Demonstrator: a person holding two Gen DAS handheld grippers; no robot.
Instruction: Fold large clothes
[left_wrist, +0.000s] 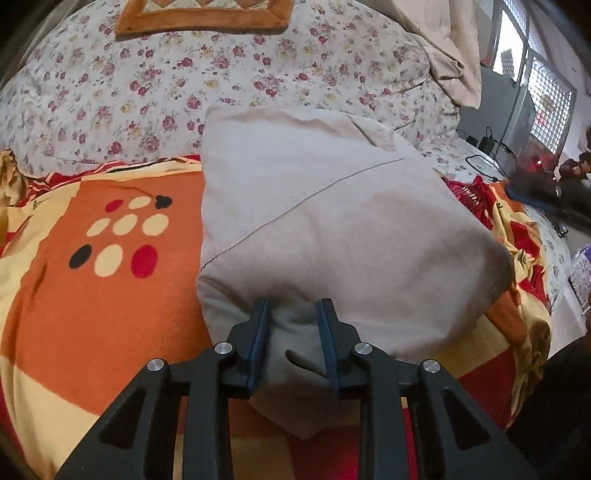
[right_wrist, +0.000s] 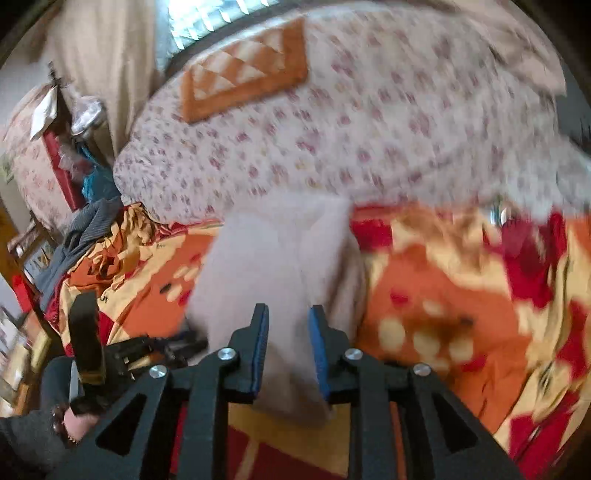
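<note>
Meanwhile, both grippers (left gripper (left_wrist: 293, 314), right gripper (right_wrist: 286, 319)) astride beige garment (left_wrist: 325, 206).

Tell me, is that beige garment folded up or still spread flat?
Folded. The beige garment lies as a compact, thick bundle on the orange blanket, with doubled layers bunched between the left gripper.

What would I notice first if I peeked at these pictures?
First, the big beige garment lying in the middle on a loud orange, red and yellow blanket, with black gripper fingers pinching its near edge. Behind it spreads a flowery quilt.
</note>
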